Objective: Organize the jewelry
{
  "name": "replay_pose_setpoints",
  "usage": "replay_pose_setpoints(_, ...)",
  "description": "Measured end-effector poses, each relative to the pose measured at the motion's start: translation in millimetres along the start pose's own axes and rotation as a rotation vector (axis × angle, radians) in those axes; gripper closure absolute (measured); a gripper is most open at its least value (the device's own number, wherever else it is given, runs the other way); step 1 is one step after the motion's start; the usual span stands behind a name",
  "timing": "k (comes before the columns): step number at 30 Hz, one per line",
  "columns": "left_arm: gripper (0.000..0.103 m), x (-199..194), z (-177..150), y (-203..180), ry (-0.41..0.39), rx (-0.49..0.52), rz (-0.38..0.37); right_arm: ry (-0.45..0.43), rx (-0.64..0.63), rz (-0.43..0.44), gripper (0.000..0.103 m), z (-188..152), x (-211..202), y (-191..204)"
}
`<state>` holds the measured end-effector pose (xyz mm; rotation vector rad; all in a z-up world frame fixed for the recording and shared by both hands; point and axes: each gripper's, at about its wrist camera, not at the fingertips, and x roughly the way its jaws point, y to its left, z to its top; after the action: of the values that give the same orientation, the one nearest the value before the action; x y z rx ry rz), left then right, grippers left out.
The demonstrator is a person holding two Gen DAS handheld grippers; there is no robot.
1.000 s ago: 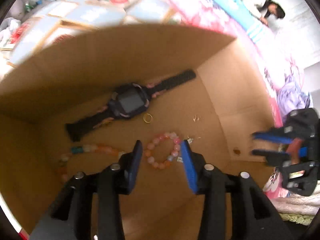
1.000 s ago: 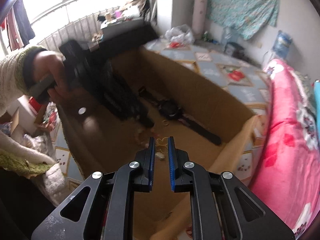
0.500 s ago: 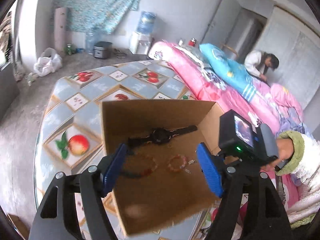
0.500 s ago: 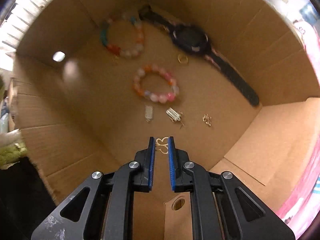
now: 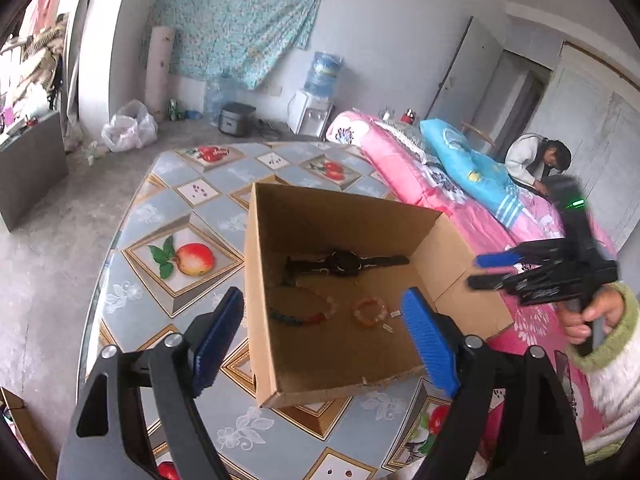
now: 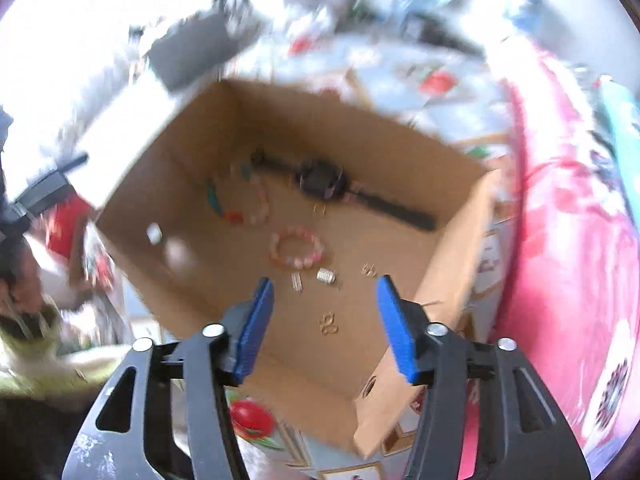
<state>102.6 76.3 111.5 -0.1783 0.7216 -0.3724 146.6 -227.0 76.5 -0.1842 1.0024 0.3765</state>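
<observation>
Hovering above an open cardboard box [image 5: 344,368] on the fruit-patterned table [image 5: 160,216], jaws just spread wide on both left gripper [image 5: 326,336] and right gripper [image 6: 326,328], nothing between the pads. Lying on the box floor: black watch [image 6: 320,180] by the far wall, pink bead bracelet [image 6: 296,248] mid-floor, multicoloured bracelet [image 5: 304,312] beside it, gold charm [image 6: 328,323] nearest the near edge. Bare cardboard all round.

Brown cardboard box [image 5: 360,364], black watch [image 5: 344,262], pink bedspread [image 5: 404,168], fruit-patterned tablecloth [image 5: 188,260].
</observation>
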Motion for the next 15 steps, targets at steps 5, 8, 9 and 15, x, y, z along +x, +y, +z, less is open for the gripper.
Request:
replay_pose_setpoints(5, 0.009, -17, -12, -17, -0.052, 0.03, 0.049, -0.213, 0.113, -0.008, 0.023, -32, -57, -1)
replay_pose_setpoints(8, 0.006, -30, -18, -27, -0.1, 0.042, 0.108, -0.276, 0.129, -0.053, 0.014, -47, -67, 15)
replay_pose_setpoints(9, 0.006, -32, -19, -28, -0.108, 0.042, 0.12, -0.287, 0.139, -0.076, 0.011, -56, -68, 21)
replay_pose_setpoints(15, 0.006, -36, -30, -41, -0.098, 0.033, 0.245, -0.252, 0.162, -0.147, 0.008, -78, -48, 43)
